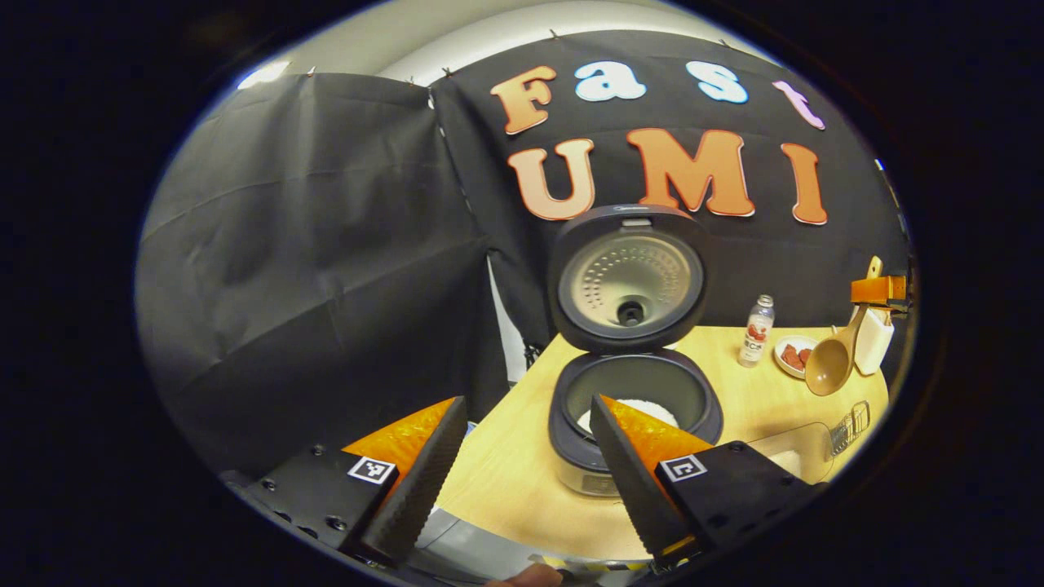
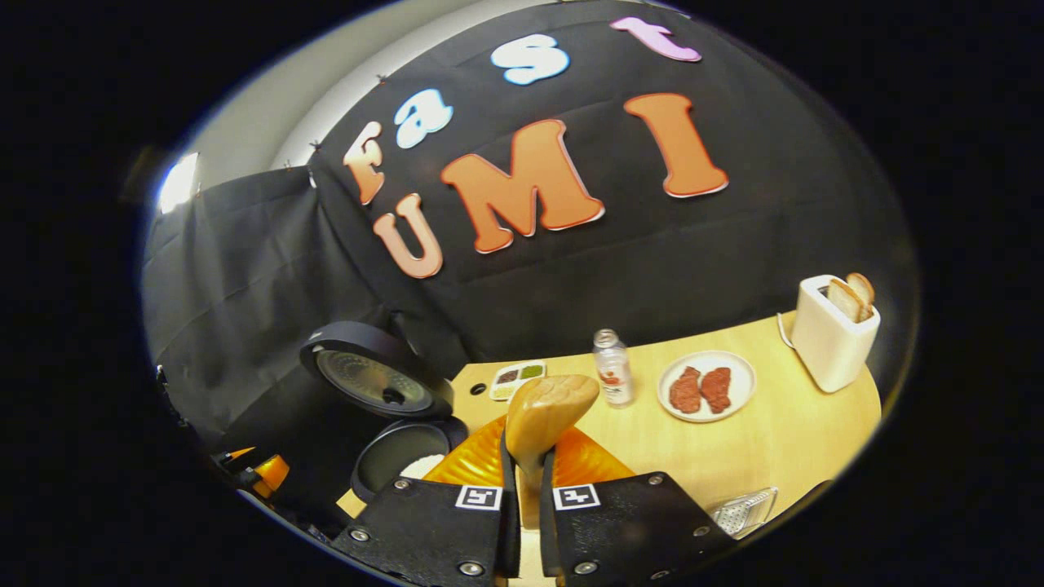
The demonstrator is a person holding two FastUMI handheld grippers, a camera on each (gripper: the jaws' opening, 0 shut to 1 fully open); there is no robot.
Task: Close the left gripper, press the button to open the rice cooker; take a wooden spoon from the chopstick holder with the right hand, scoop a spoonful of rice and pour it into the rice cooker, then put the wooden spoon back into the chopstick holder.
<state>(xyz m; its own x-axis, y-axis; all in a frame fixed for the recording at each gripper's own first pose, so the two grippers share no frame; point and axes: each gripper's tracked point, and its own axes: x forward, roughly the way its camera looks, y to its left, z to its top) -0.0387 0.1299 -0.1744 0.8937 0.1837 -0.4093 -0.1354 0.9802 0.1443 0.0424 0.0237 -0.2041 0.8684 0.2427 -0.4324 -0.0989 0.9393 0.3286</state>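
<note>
- Right gripper view: right hand-held gripper (image 2: 522,473) clenched on wooden spoon (image 2: 548,412), handle lengthwise between its fingers, bowl pointing forward; toaster (image 2: 830,336) on surface (image 2: 767,440).
- Left gripper view: left hand-held gripper (image 1: 522,456) released; rice cooker (image 1: 632,399) open, lid upright.

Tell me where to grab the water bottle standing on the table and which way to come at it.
Judging by its pose, grip the water bottle around its straight middle body, below the narrower cap, coming in level from the front table edge. It stands upright and apart from the plate on one side and the small divided dish on the other, so fingers should fit either side.
</note>
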